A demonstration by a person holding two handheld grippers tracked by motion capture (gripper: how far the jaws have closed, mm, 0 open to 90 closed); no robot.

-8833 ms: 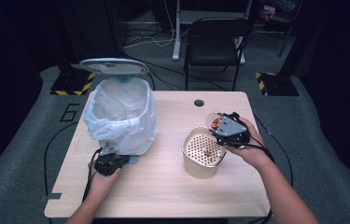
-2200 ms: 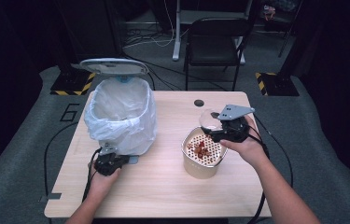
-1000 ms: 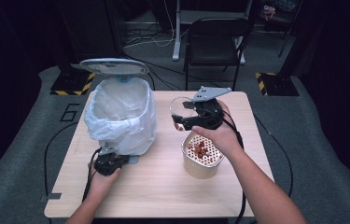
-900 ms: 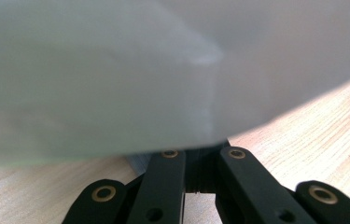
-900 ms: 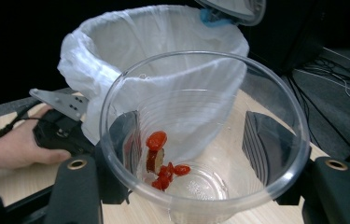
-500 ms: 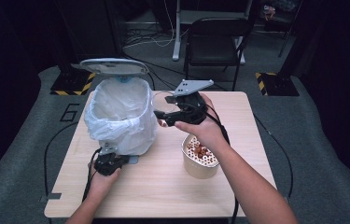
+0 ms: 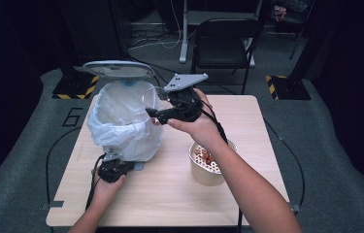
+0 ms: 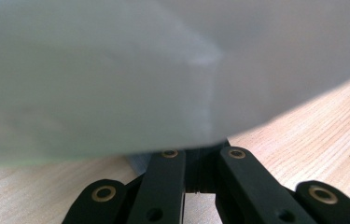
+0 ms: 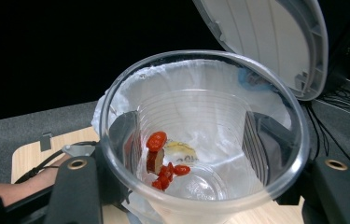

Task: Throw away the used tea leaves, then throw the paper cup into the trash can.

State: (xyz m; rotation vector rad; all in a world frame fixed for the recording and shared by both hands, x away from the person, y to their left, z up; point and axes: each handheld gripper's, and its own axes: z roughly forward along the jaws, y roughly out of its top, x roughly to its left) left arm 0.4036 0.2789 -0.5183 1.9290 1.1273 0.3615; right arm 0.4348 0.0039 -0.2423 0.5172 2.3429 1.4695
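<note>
right gripper (image 7: 153,114) pinches clear plastic cup (image 9: 200,140), red bits inside, at 3 o'clock of lined bin (image 7: 124,126) | left gripper (image 7: 121,166) pressed together at bin's 6 o'clock base | strainer bowl (image 7: 208,167) at 4 o'clock

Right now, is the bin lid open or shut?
Open: the grey lid stands raised above the bag-lined bin; the liner's inside shows.

My black right gripper (image 9: 200,186) carries a clear ribbed plastic cup (image 9: 200,140) flecked with red food bits (image 9: 161,161). Translucent white bin liner (image 7: 121,126), pale grey bin lid (image 7: 118,69), cream perforated round container (image 7: 211,167), light wood-grain table (image 7: 170,194).
</note>
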